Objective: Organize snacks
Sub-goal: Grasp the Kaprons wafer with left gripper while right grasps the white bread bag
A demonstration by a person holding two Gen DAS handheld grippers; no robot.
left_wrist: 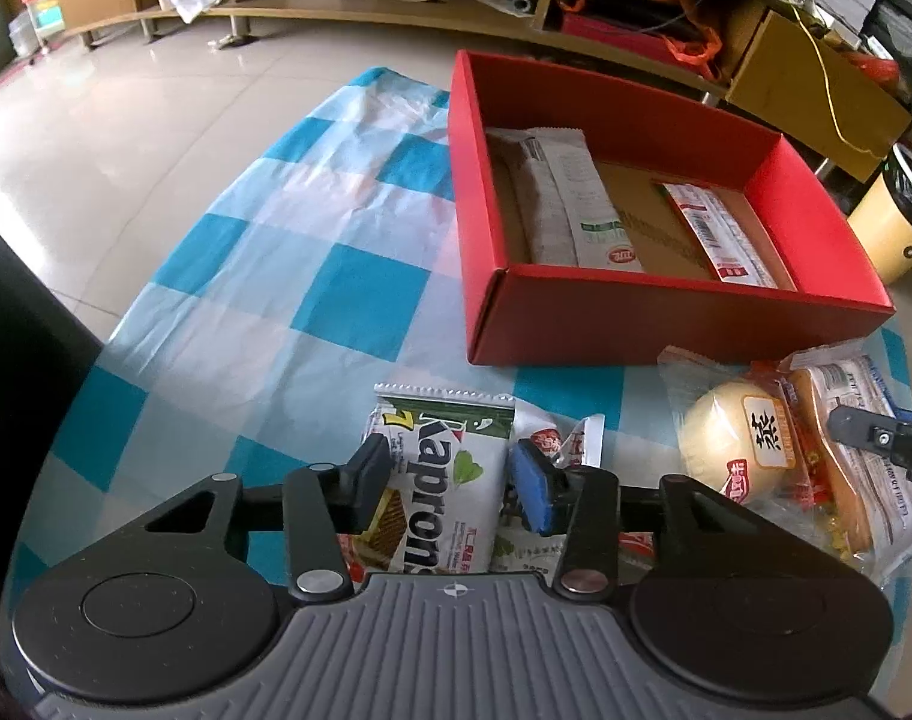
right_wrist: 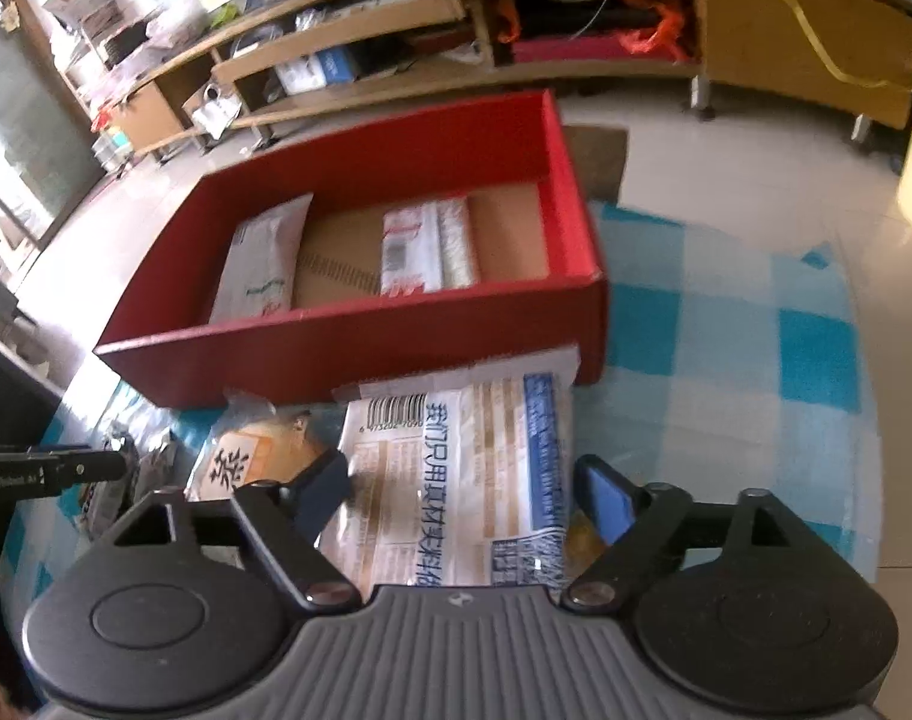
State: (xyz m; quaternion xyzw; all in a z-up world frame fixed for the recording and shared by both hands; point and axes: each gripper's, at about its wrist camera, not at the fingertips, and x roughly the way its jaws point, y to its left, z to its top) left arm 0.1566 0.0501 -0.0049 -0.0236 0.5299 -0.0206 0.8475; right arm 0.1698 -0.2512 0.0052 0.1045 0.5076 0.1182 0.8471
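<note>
My left gripper [left_wrist: 450, 483] is shut on a green-and-white Kaprons seaweed packet [left_wrist: 456, 492], one pad on each long edge. Beyond it, a red cardboard box [left_wrist: 636, 312] holds a grey-white packet [left_wrist: 570, 204] and a red-white packet [left_wrist: 720, 228]. In the right wrist view my right gripper [right_wrist: 465, 498] stands open astride a white packet with a blue stripe [right_wrist: 456, 480], in front of the red box [right_wrist: 336, 360]. A wrapped round bun [left_wrist: 738, 438] lies between the two grippers. The right gripper's finger [left_wrist: 864, 429] pokes in at the edge of the left wrist view.
A blue-and-white checked cloth [left_wrist: 312, 240] covers the round table. Small red-white snack packets [left_wrist: 564, 438] lie right of the Kaprons packet. Low wooden shelves [left_wrist: 396, 6] line the far wall across a tiled floor. A yellow bin [left_wrist: 894, 222] stands at the right.
</note>
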